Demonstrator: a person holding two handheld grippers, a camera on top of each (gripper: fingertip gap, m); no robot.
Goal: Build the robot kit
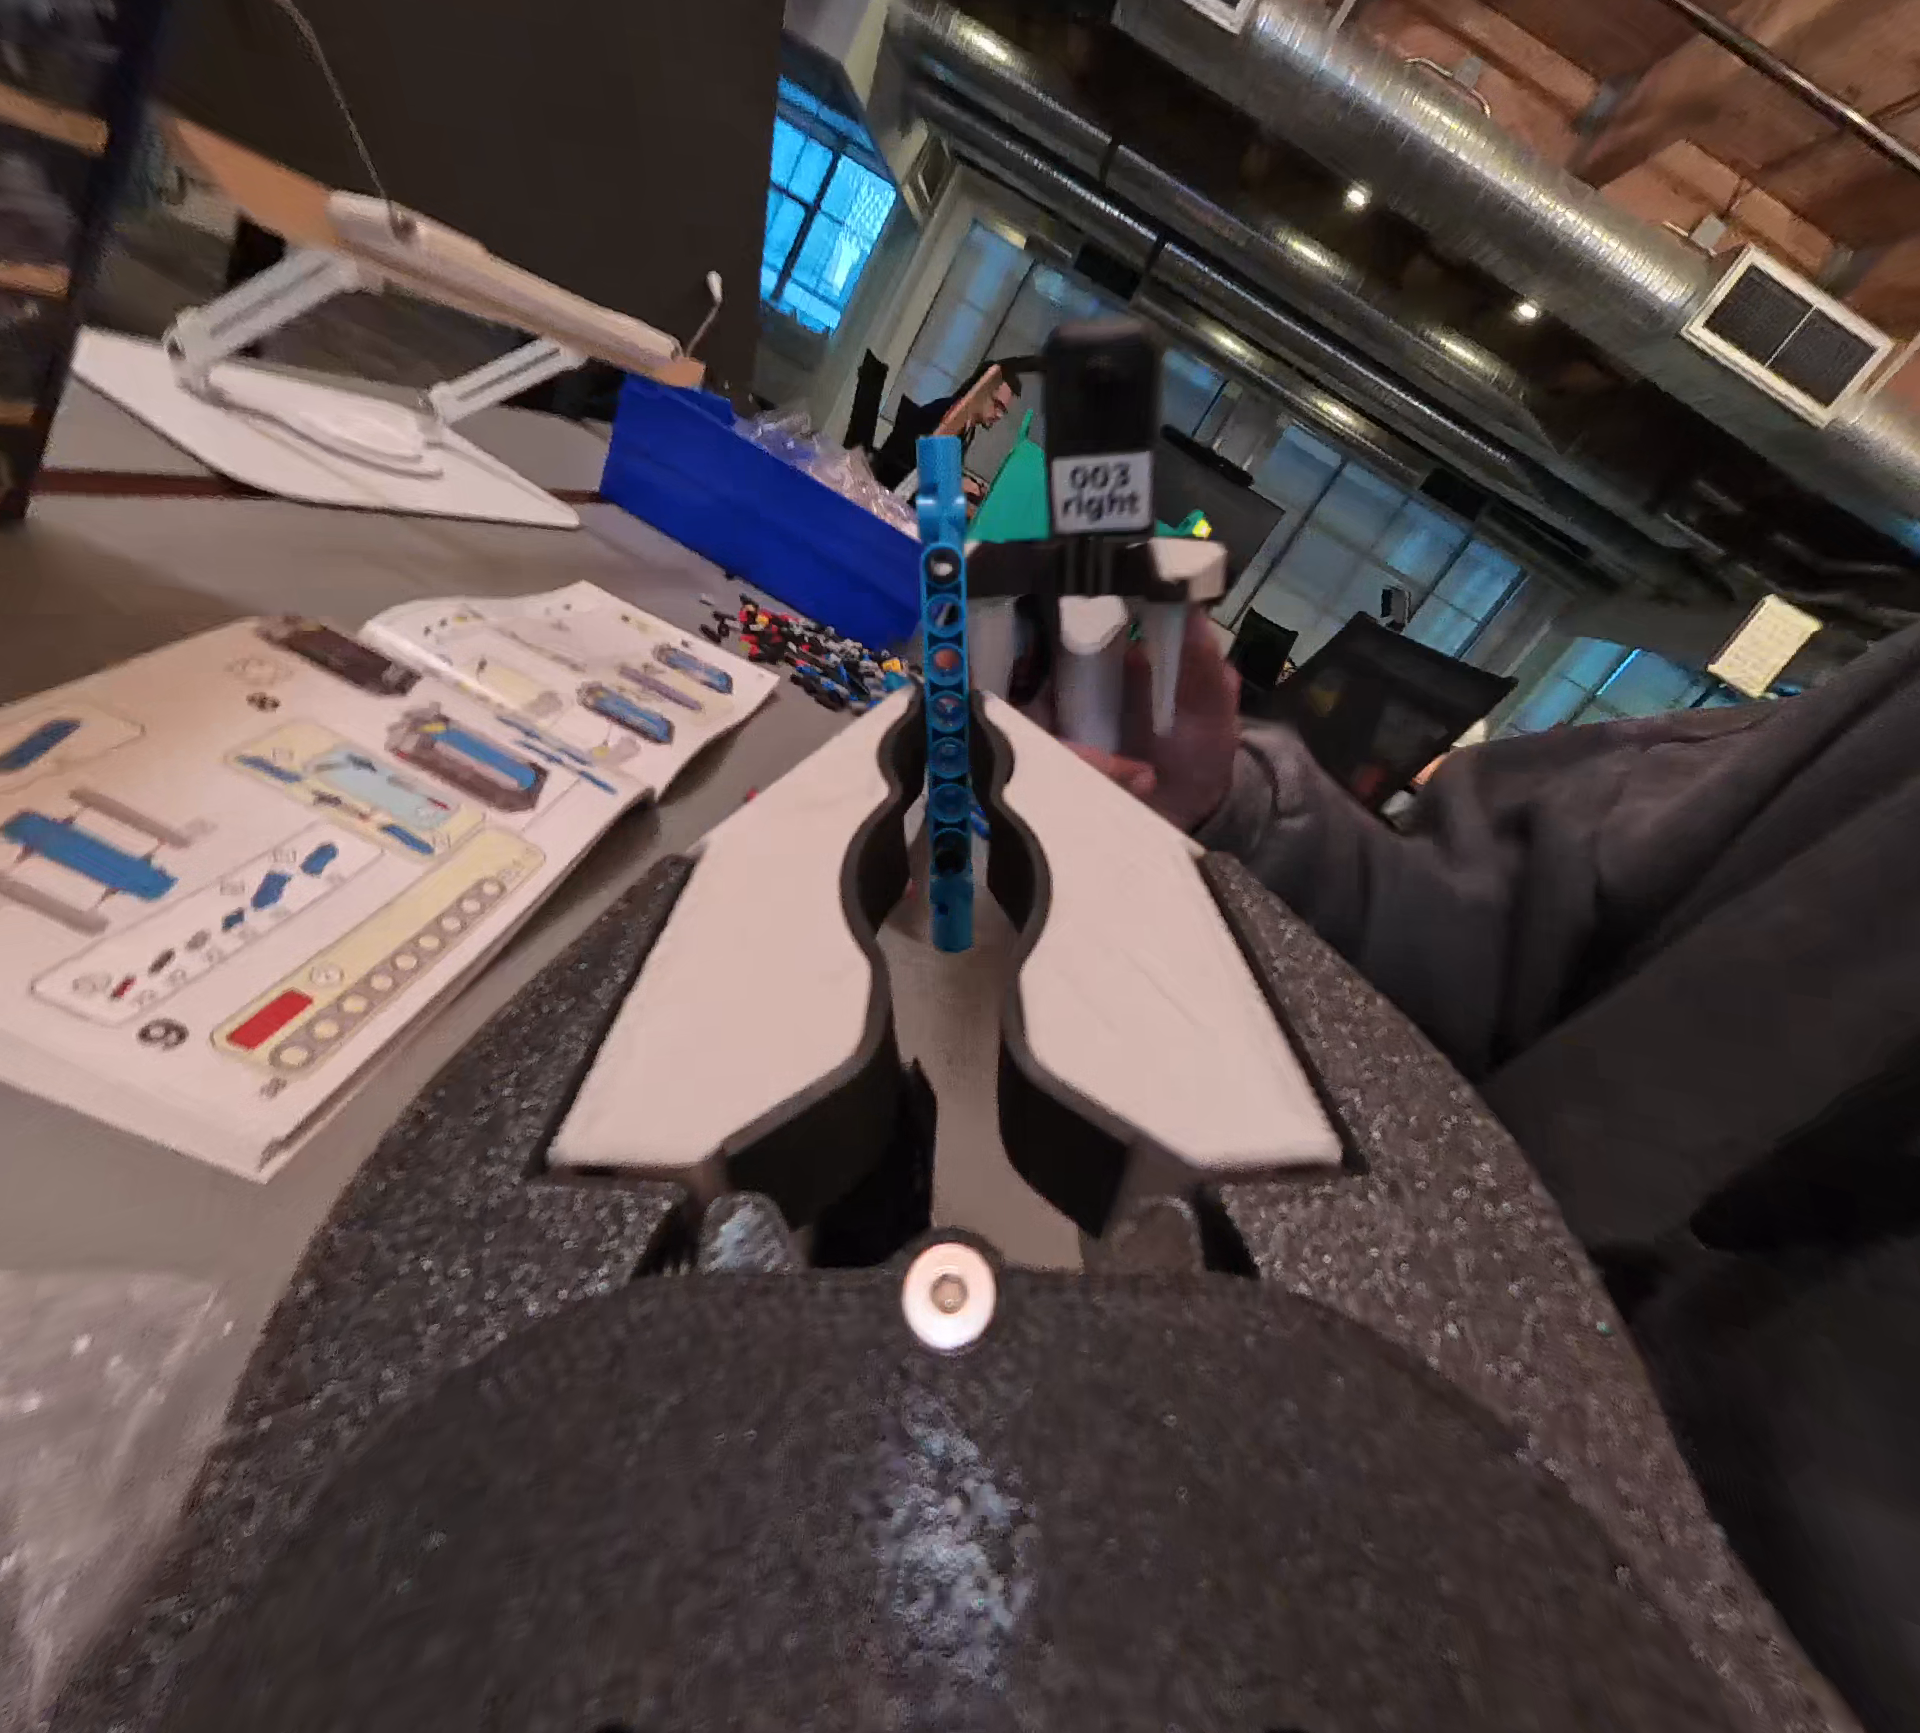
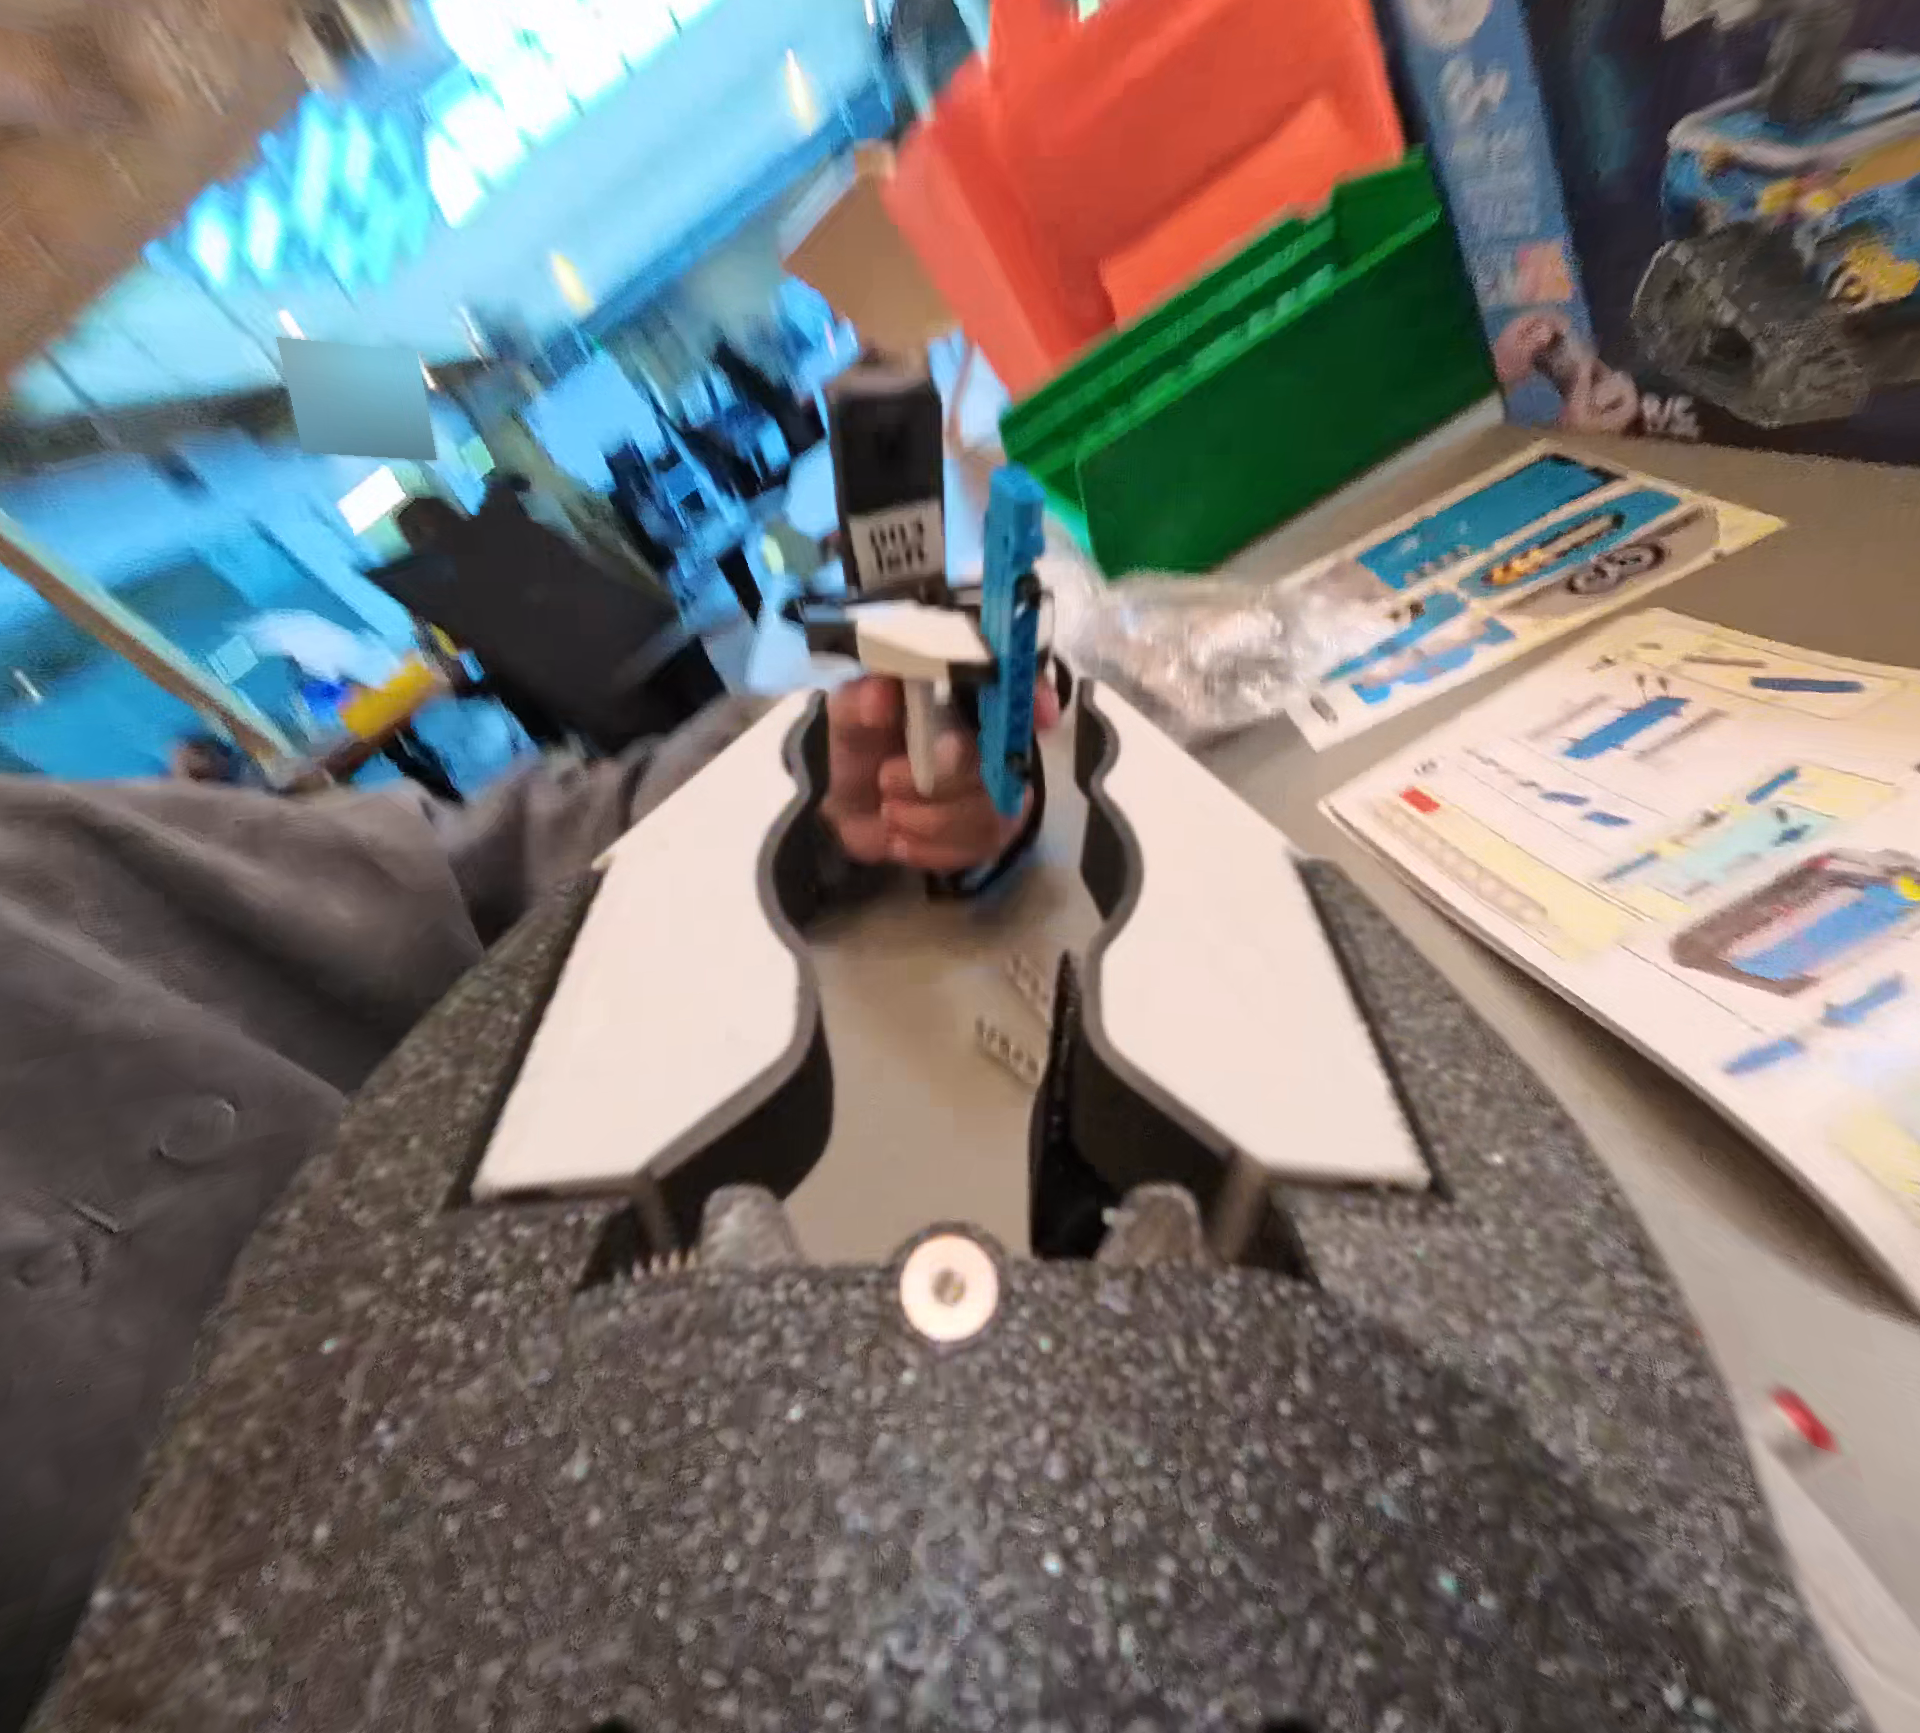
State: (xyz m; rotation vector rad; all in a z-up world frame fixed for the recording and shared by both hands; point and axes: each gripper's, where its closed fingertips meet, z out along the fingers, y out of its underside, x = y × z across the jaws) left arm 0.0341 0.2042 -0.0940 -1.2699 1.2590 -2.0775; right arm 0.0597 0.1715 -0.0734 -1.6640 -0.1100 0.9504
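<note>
My left gripper (image 1: pixel 948 707) is shut on a long blue beam with holes (image 1: pixel 945 644) and holds it upright above the table. The beam sticks up well past the fingertips. My right gripper (image 1: pixel 1091 569) shows just behind the beam, facing me, held by a hand, jaws spread. In the right wrist view the right gripper (image 2: pixel 951 707) is open and empty. It points at the left gripper (image 2: pixel 966 644) and the blue beam (image 2: pixel 1010 634), a short way off. Two small grey beams (image 2: pixel 1023 982) lie on the table between the right fingers.
An open instruction booklet (image 1: pixel 312 831) lies on the grey table and also shows in the right wrist view (image 2: pixel 1662 852). A blue bin (image 1: pixel 748 499), a pile of small parts (image 1: pixel 810 644), a green bin (image 2: pixel 1247 416), an orange case (image 2: pixel 1143 125) and a toy box (image 2: pixel 1714 125) stand around. About 6 centimeters separates my left fingertips from my right.
</note>
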